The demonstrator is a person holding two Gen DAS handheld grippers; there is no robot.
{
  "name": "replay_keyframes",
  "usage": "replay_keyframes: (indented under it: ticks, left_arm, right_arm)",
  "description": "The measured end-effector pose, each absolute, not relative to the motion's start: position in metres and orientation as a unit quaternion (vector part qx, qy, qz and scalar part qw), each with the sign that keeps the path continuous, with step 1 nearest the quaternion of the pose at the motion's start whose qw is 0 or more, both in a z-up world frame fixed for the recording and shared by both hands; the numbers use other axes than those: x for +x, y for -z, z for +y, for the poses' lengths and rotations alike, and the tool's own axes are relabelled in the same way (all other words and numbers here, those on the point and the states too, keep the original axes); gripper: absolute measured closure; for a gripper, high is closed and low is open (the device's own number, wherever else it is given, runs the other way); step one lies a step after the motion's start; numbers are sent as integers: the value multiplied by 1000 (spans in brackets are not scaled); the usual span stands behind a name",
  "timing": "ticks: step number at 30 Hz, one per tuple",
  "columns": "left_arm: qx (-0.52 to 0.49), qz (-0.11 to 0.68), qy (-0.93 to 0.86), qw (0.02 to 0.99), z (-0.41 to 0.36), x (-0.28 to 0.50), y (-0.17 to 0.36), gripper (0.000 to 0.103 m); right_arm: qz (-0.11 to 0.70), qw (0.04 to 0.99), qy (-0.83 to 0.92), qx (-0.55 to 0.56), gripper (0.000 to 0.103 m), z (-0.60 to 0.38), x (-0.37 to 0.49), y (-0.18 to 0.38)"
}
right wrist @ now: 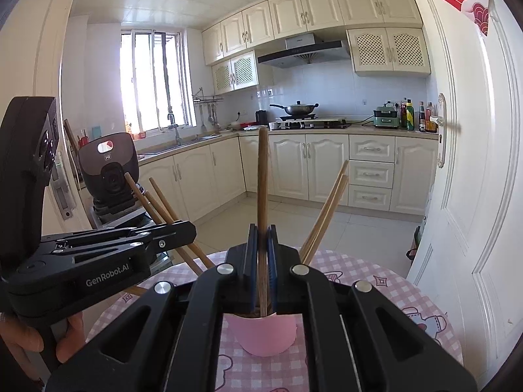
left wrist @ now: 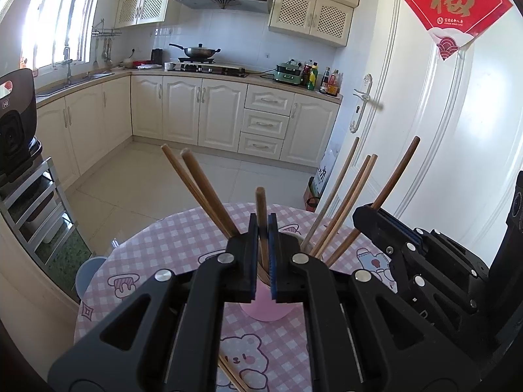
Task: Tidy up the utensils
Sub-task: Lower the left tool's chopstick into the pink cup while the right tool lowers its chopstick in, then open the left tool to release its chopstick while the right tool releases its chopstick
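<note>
Your left gripper (left wrist: 263,228) is clamped on one wooden chopstick (left wrist: 261,205), its lower end already inside the pink cup (left wrist: 264,310). Your right gripper (right wrist: 262,238) pinches a second chopstick (right wrist: 262,176) the same way, upright over the cup's mouth. That cup stands toward the middle of the round table (left wrist: 157,248) and already holds several chopsticks (left wrist: 340,209) fanned against its rim. Most of the sorting looks done: let go of these two, then collect the loose chopsticks (left wrist: 232,375) lying at the near edge.
</note>
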State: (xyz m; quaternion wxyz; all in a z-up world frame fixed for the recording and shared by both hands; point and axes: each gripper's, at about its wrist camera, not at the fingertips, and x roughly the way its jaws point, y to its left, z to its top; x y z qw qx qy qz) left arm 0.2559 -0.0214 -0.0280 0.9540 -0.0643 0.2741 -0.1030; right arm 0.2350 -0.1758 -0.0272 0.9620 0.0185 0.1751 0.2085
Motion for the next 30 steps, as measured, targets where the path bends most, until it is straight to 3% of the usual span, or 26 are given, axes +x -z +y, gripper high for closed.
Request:
replay_keyframes:
  ticks: [10,15,17,18,19,20,21,30]
  left_arm:
    - [-69,287,117,948,-21,250,22,96]
    - [-66,287,113,949,-22,242,16,96]
    - [-68,289,111,948,-20,238,13,91]
    - [-67,287,110,949,-21,236,11,79]
    - [-64,282,103,952,-20,231,9,56]
    - [-62,269,95,956,-20,225,6,44]
    - [-58,254,89,961,-19,219,3,39]
    - [-36,216,60,974,-17,172,-15,38]
  right_arm:
    - [176,961,-210,27,97,-178,230,24]
    - [175,963,-204,32,84,-182,223,23]
    - [174,963,-203,36,76,-184,218,22]
    - [174,963,-203,35,76,-184,216,22]
    - [172,964,-201,34,76,-185,212,21]
    - [170,964,-201,35,76,-185,209,20]
    - [170,964,-201,37,76,-186,206,20]
    - [154,971,-177,47,67,-192,170,11]
